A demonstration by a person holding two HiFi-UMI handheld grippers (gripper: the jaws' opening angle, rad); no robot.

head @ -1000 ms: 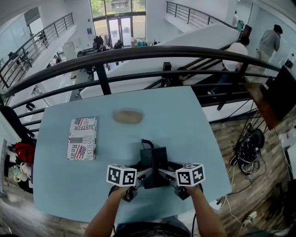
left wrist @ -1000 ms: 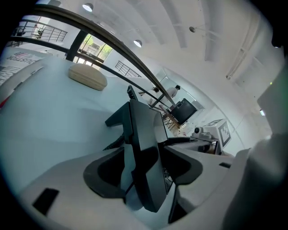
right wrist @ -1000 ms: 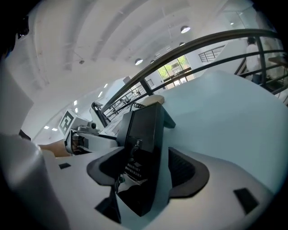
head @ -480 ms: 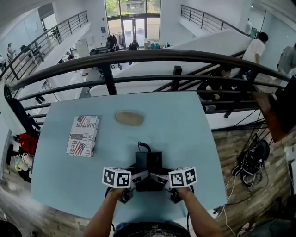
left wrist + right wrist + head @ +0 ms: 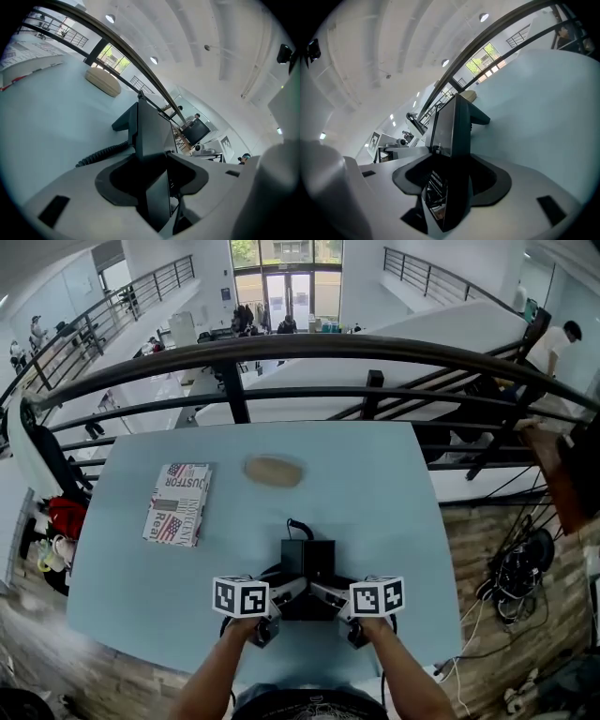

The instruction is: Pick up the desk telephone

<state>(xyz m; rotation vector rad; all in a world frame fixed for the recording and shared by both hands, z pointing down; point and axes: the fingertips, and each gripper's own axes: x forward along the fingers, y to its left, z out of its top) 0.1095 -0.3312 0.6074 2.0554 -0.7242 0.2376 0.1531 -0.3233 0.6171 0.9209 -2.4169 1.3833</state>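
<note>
Since a second back little has shifted, but both pairs of jaws are narrowing: my left gripper (image 5: 284, 596) and right gripper (image 5: 328, 596) flank the desk telephone (image 5: 307, 562) on the table (image 5: 375, 484), closing on its side edges, not yet pinching.

A printed box (image 5: 178, 504) lying left of the telephone (image 5: 307, 563) and farther off carries large lettering: "JUSTFOR" along its far end and "Real" at its near end. A small white label (image 5: 436, 180) on the telephone's side is too fine to read.
</note>
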